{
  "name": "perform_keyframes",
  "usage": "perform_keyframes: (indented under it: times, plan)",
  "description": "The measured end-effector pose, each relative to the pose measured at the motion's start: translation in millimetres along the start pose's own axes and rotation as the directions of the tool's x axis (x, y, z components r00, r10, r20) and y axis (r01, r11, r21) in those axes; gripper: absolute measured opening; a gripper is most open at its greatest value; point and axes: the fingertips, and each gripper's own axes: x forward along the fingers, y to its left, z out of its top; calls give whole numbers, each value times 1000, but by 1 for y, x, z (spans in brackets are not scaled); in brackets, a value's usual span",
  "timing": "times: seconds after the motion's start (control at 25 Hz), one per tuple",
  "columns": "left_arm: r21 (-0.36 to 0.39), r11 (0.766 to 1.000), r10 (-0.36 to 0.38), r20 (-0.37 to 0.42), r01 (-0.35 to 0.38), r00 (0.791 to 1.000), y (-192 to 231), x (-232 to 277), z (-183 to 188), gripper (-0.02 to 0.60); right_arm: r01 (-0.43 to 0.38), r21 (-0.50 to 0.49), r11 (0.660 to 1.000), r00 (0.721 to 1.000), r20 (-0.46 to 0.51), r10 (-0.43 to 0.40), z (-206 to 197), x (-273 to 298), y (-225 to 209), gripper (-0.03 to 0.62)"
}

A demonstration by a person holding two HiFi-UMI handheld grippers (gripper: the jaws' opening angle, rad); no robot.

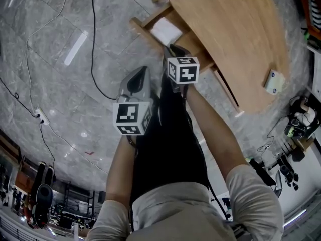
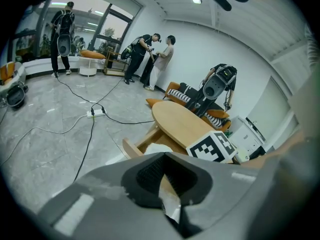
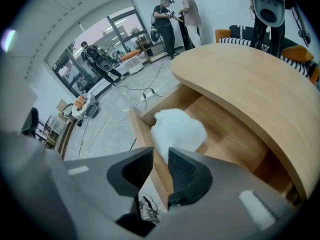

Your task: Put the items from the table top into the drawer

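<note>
The right claw hangs parted and empty over the front wall of the open drawer, apparently because the soft white item now lies inside, while the left claw idles closed on nothing and a small pale box sits on the counter.

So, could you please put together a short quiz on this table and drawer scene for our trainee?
1. True or false: the right gripper has its jaws apart and grips nothing.
2. What item is left on the table?
3. The white item lies: A on the table; B in the drawer; C between the right gripper's jaws.
Key: 1 true. 2 the small white packet, near the table's edge. 3 B.
</note>
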Motion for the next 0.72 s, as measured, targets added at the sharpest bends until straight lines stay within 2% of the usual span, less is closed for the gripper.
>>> perform_keyframes:
  times: [0.28, 0.4, 0.56, 0.72]
  plan:
    - [-8, 1000, 10, 18, -10, 1000, -11, -25, 22, 20, 8, -19, 1000, 1000, 20, -8, 10, -45, 15, 81]
    - [-24, 998, 57, 43, -56, 997, -8, -46, 41, 20, -8, -48, 999, 999, 48, 10, 24, -77, 35, 66]
    - [-92, 988, 132, 85, -124, 988, 1, -78, 64, 20, -19, -88, 996, 991, 131, 31, 56, -125, 62, 26]
    - [-59, 992, 120, 138, -112, 983, -19, -112, 94, 20, -42, -141, 989, 969, 237, 75, 90, -181, 99, 8]
